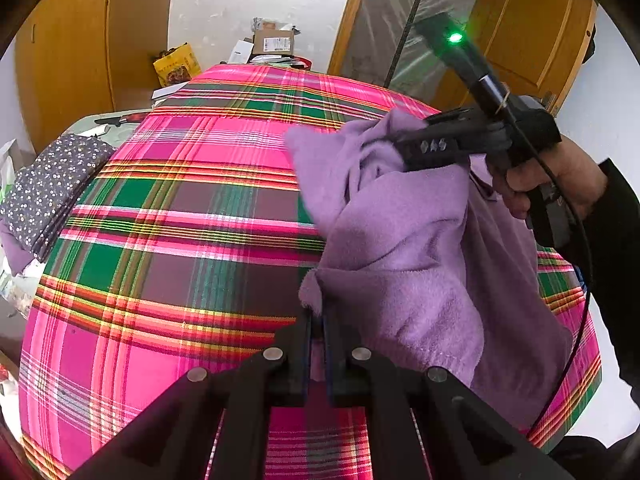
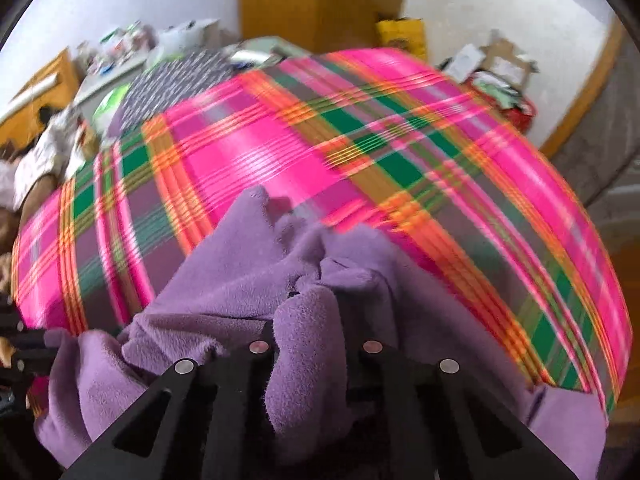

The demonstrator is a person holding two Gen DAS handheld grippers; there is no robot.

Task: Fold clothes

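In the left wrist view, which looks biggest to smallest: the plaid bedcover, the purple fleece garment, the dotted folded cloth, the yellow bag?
1. plaid bedcover
2. purple fleece garment, though it lies nearest the camera
3. dotted folded cloth
4. yellow bag, far off, so true size unsure

Lilac fleece garment (image 1: 404, 240) crumpled, bunched, draped over near edge of bed.

Black right gripper (image 1: 404, 152), green light, black cable; silver rivets; dark sleeve (image 1: 616, 216).
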